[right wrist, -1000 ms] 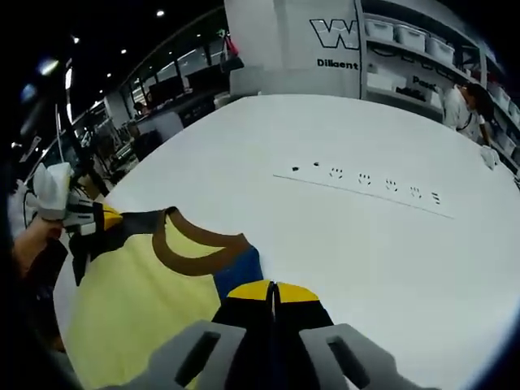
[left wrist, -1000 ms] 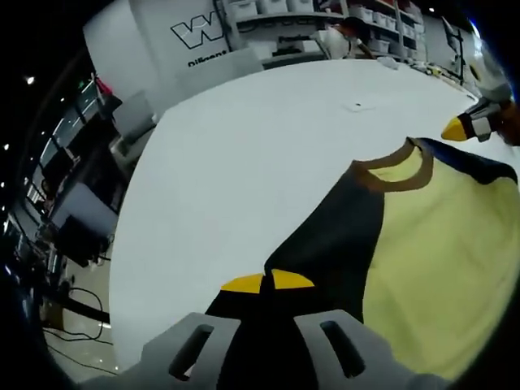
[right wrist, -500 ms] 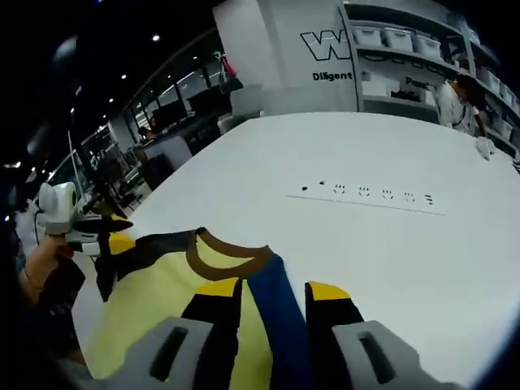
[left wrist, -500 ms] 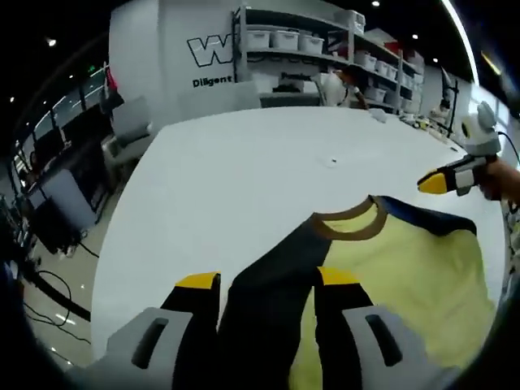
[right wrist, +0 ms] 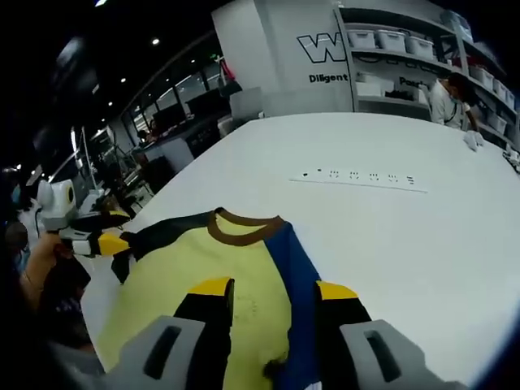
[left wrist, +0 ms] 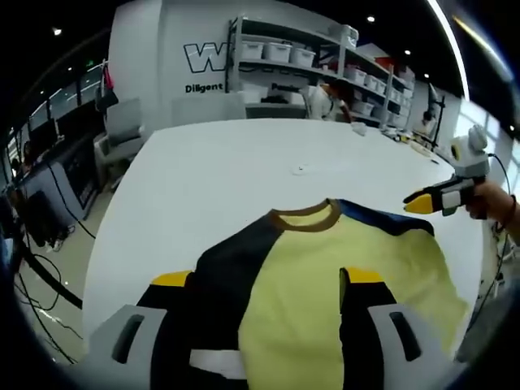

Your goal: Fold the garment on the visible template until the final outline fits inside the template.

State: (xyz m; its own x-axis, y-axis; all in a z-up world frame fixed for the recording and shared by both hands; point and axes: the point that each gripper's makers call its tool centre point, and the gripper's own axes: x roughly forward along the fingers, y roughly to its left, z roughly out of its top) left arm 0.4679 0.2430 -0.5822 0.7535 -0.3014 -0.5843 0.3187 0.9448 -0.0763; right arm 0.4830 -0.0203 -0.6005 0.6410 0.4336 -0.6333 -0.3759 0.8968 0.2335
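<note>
A yellow garment (left wrist: 313,256) with a brown collar (left wrist: 305,218), a black sleeve (left wrist: 219,268) and a blue sleeve (left wrist: 382,219) lies flat on the white table (left wrist: 203,171). My left gripper (left wrist: 266,278) is open low over its near edge, its jaws straddling the black sleeve and yellow body without holding them. In the right gripper view the same garment (right wrist: 203,268) lies below my right gripper (right wrist: 274,288), which is open with its jaws either side of the blue sleeve (right wrist: 294,268). Each gripper appears in the other's view: the right gripper (left wrist: 426,201) and the left gripper (right wrist: 101,242).
A thin line with small printed marks (right wrist: 357,176) crosses the table beyond the collar. A person (right wrist: 447,97) stands by shelves of white bins (left wrist: 280,53) past the far edge. Chairs (left wrist: 122,122) and desks stand off the table's side.
Both grippers were shut on the sleeves one second ago; both have opened and drawn back. The sleeves now lie spread on the table.
</note>
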